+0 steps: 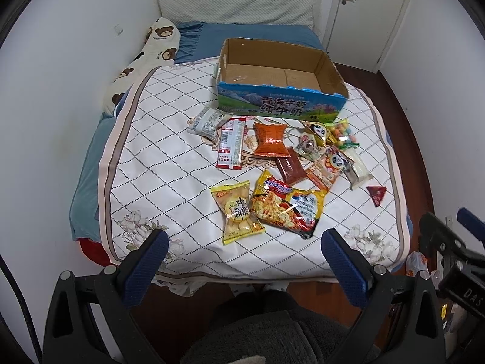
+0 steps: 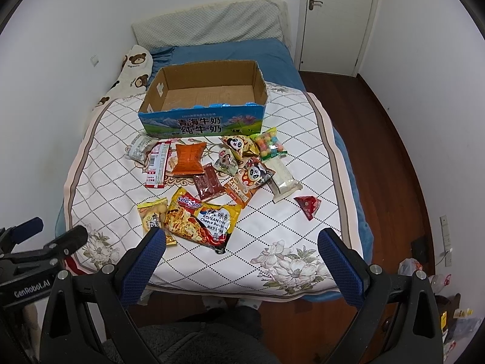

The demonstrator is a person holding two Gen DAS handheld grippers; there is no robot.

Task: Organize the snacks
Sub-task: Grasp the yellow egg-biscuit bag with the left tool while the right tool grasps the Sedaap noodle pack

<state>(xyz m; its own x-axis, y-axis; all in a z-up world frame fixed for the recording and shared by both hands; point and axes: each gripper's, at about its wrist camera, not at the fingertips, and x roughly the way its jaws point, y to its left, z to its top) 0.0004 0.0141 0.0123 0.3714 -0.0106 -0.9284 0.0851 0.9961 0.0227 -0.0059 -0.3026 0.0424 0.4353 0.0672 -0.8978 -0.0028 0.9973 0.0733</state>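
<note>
Nothing is sitting yet in the open brown cardboard box with the blue printed front [image 2: 202, 97], lying near the middle of the bed [image 2: 306, 276] with its long axis running across the bed's width and its mouth facing up. All the snacks are still lying loose between it and the foot edge, the yellow-and-red instant noodle packet [image 2: 200, 221] nearest, slanting toward the foot. The left hand-held gripper [image 1: 244, 244] and right hand-held gripper [image 2: 242, 242] are both hovering spread and empty.
</note>
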